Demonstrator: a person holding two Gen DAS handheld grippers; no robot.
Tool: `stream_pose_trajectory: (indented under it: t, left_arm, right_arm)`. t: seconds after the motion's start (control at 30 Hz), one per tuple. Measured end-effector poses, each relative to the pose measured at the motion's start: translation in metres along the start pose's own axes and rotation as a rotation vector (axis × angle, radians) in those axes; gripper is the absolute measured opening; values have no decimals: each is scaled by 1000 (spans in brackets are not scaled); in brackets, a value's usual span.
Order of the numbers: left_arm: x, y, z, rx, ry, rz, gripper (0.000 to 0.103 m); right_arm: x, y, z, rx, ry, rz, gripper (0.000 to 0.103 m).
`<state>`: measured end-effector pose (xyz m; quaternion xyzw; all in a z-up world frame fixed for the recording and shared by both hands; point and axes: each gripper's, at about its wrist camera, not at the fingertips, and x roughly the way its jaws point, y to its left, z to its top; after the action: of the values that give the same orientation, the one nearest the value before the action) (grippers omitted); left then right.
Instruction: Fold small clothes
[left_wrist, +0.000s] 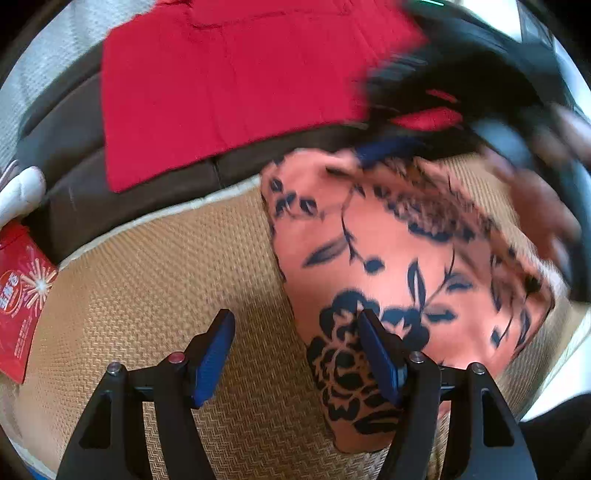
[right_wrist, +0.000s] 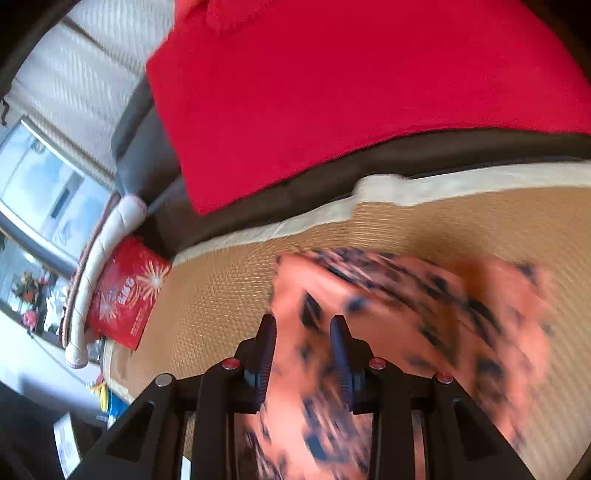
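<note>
Right now the floral cloth lies flat on the woven mat, apparently already doubled over, and its long axis runs from near the camera toward the far right of the left wrist view. The left gripper hangs with its fingers spread and nothing between them; one fingertip stands over the cloth's left edge, the other over bare mat. So for this hand the cloth lies to the right of its fingers, just beside them.

From the right wrist, the right gripper stands above the cloth with its fingers only partly apart. The picture is badly smeared, so I cannot tell whether the pads touch the fabric or merely frame it; probably they do not pinch it. In the left view this gripper shows only as a dark blur over the cloth's far end.

A red cushion sits beyond the mat, well apart.

My judgement: the left hand is nearer the cloth's near end, the right its far end.
</note>
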<state>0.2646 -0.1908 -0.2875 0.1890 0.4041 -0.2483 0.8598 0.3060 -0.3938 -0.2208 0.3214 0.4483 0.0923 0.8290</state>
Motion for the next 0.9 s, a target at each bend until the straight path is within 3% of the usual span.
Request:
stream_pose_trajectory:
  t: [0.13, 0.2, 0.4, 0.5, 0.63, 0.7, 0.77, 0.9]
  left_arm:
    - [0, -2, -3, 55, -23, 33, 70]
    - [-1, 1, -4, 42, -12, 11, 70]
    - [-11, 1, -2, 28, -49, 33, 70]
    - [-20, -6, -4, 33, -67, 42, 72]
    - [-7, -29, -11, 96, -32, 108, 74]
    - [-8, -31, -10, 89, -37, 117, 74]
    - [-10, -29, -9, 56, -41, 113, 73]
    - [-26, -27, -8, -3, -66, 81, 73]
  right_arm:
    - [76, -13, 8, 62, 123, -33, 34]
    - [82, -18, 6, 55, 104, 3, 34]
    - [-3, -25, -24, 57, -24, 10, 39]
    - [-45, -29, -58, 55, -76, -33, 68]
    - [-63, -39, -105, 88, -98, -88, 68]
    - [-55, -51, -122, 106, -58, -111, 67]
    - [-64, -49, -127, 78, -84, -110, 67]
    - [-95, -58, -136, 144, -181, -30, 67]
